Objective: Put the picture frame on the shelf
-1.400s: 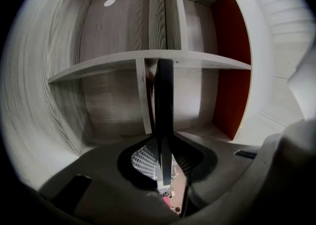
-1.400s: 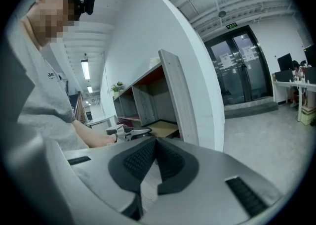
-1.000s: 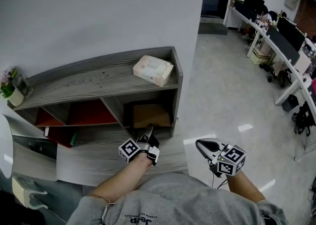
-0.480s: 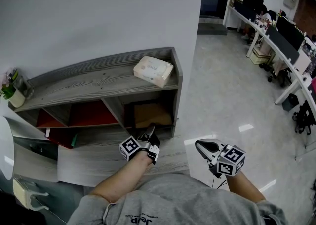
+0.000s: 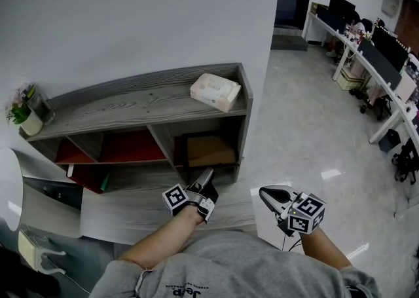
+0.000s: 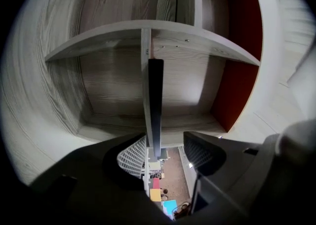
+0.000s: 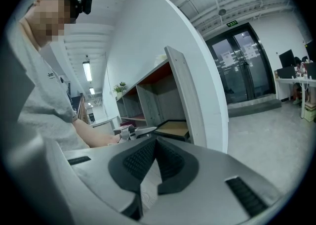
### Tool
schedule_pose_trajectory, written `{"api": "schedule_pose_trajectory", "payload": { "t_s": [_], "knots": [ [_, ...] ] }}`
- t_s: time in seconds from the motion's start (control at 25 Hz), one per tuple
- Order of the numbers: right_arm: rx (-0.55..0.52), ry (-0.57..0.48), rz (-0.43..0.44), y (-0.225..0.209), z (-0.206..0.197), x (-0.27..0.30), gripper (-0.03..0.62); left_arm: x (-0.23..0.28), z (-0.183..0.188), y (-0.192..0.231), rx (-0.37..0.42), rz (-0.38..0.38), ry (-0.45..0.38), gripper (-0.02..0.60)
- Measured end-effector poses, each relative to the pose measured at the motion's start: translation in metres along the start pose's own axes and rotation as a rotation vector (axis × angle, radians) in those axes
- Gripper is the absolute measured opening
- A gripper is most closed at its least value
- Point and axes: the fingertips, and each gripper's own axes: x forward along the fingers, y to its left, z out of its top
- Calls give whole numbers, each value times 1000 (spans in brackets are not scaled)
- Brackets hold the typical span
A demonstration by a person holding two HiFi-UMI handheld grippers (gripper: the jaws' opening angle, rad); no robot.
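Since the grey wooden shelf [image 5: 118, 110] is the biggest thing in the head view, standing against a white wall [image 5: 131, 21], it comes first. Its top board carries a tissue pack [image 5: 214, 91] near the right end and a small potted plant [image 5: 25, 110] at the far left. Below are open compartments, two of them with red backs.

The picture frame [image 5: 209, 151] lies flat on the bottom board of the lower right compartment, its near edge poking out a little at the front. The left gripper [image 5: 207, 179] sits level at that edge. In the left gripper view the frame runs edge-on between its fingers [image 6: 132, 158], which have just been spreading and now stand released, one pad close beside the frame and the other clearly apart. The right gripper [image 5: 265, 190] hangs well apart from the shelf, its fingers [image 7: 140, 159] clenched together on nothing.

By my judgement the placing is done: the frame rests in the shelf and is let go. What seems left is drawing the left gripper clear.
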Motion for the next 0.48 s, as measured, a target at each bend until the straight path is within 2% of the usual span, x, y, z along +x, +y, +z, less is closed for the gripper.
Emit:
{"api": "schedule_pose_trajectory", "payload": {
  "t_s": [0.16, 0.28, 0.48],
  "knots": [
    [-5, -13, 14, 6, 2, 6, 20, -20, -4, -8, -13, -49, 50, 236],
    [-6, -24, 26, 12, 4, 13, 20, -38, -4, -21, 5, -108, 87, 236],
    [-4, -41, 47, 20, 8, 31, 20, -81, 1, -52, 139, -211, 147, 217]
  ]
}}
